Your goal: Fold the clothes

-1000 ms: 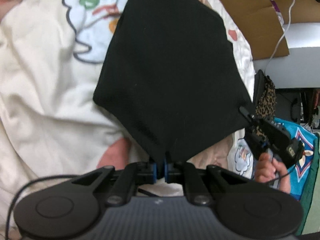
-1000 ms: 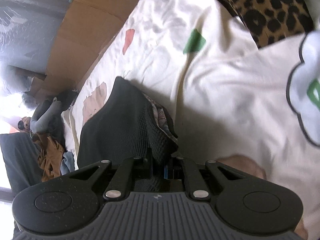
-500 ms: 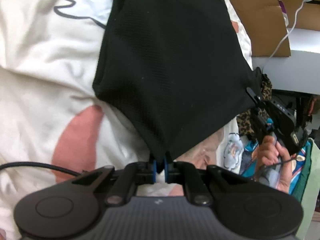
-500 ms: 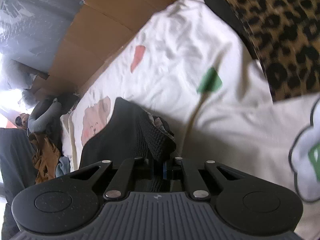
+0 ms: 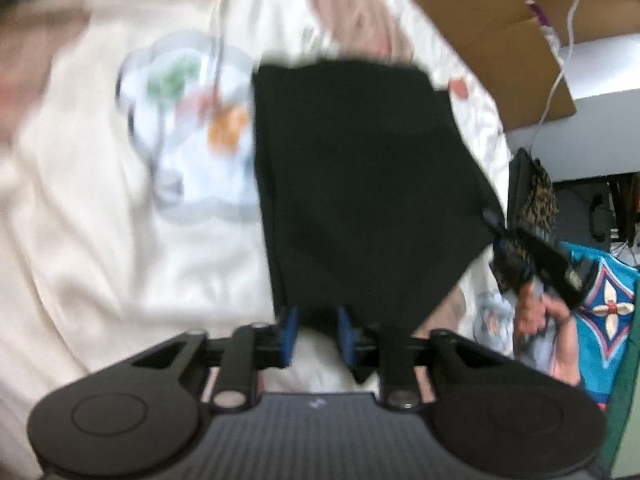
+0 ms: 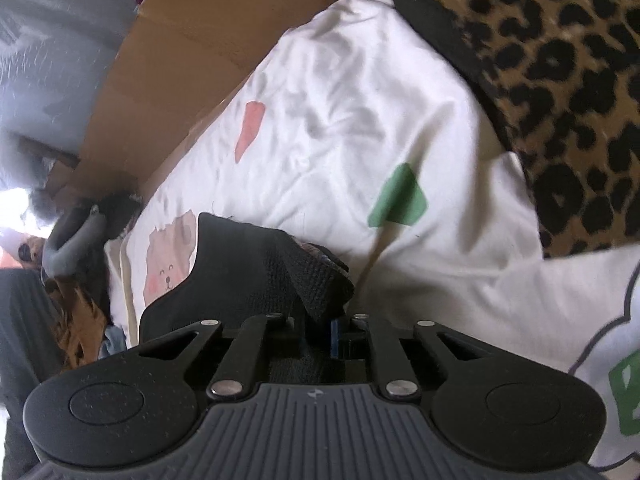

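A black knit garment (image 5: pixel 360 184) lies spread over the cream cartoon-print bedsheet (image 5: pixel 100 220); this view is motion-blurred. My left gripper (image 5: pixel 317 334) is open at the garment's near edge, blue pads (image 5: pixel 289 332) apart with sheet showing between them. A flap of cloth hangs beside the right finger. My right gripper (image 5: pixel 498 236), held by a hand (image 5: pixel 536 312), pinches the garment's right corner. In the right wrist view, the right gripper (image 6: pixel 320 332) is shut on a bunched fold of the black garment (image 6: pixel 248 272), which hides its left finger.
A leopard-print cloth (image 6: pixel 560 80) lies on the sheet (image 6: pixel 340 140) at the far right. Cardboard (image 5: pixel 480 32) with a white cable (image 5: pixel 556 80) borders the bed. A blue patterned fabric (image 5: pixel 608 300) lies beyond the hand. A heap of clothes (image 6: pixel 76 240) sits at the bed's far end.
My left gripper has opened and let go of the garment's corner, which it pinched in both earlier frames. The cloth now lies flatter. The right gripper stays shut on its corner.
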